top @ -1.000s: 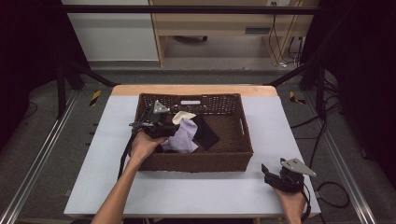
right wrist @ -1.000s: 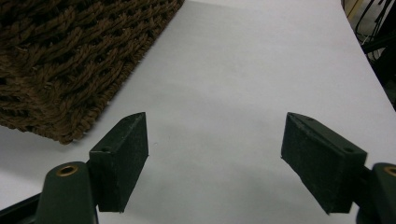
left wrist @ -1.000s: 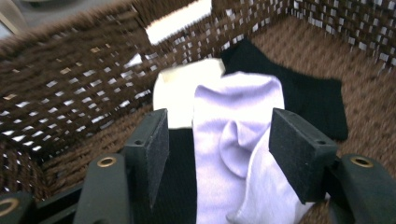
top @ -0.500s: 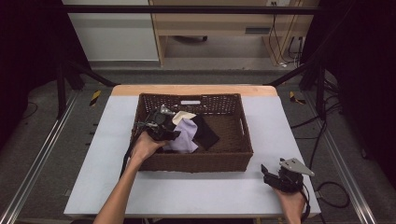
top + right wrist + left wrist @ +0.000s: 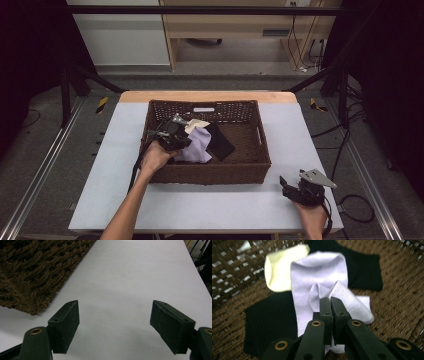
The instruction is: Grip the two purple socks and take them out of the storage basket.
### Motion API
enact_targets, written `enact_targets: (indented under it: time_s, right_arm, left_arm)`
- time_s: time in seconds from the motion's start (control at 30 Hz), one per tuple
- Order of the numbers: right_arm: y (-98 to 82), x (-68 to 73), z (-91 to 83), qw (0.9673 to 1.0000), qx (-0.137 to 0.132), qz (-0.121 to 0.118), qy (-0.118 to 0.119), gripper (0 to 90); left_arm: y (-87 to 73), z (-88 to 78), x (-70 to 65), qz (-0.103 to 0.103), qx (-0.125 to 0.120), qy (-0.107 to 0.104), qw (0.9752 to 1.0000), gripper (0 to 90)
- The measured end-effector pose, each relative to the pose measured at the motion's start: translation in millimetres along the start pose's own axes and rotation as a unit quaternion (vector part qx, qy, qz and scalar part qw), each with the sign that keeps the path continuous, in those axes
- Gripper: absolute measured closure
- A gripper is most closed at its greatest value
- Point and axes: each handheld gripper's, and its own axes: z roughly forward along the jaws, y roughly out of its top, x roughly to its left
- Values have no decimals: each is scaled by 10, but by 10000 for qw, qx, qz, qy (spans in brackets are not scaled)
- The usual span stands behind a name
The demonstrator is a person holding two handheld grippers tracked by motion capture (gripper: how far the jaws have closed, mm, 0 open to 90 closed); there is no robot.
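With jaws just closed tight on a fold of the lavender sock, our left gripper sits inside the wicker basket on the pale table, while our right gripper rests wide open on that table, grey floor around it.

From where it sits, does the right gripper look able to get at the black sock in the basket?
Probably yes: the right gripper is open and empty, the basket has no lid, and the black sock lies uncovered on its side.
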Motion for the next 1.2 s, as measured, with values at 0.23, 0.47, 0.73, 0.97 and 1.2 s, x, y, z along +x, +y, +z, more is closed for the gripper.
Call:
enact_targets:
  time_s: [0.23,0.47,0.73,0.97,1.2]
  right_arm:
    - [2,-3,4,10000,30,38,-7,236]
    - [2,-1,1,10000,10,20,-14,256]
    - [2,0,0,10000,5,17,-23,262]
    - [2,0,1,10000,8,31,-36,271]
    - [2,0,1,10000,10,36,-47,271]
  left_arm:
    - [4,-119,50,-242,-635,75,9977,875]
    - [8,-294,121,-635,-1288,212,9894,875]
    - [-7,-628,117,-850,-2136,276,9728,876]
    - [-65,-874,94,-869,-2504,343,9636,875]
    - [-87,-1032,60,-851,-2769,345,9565,876]
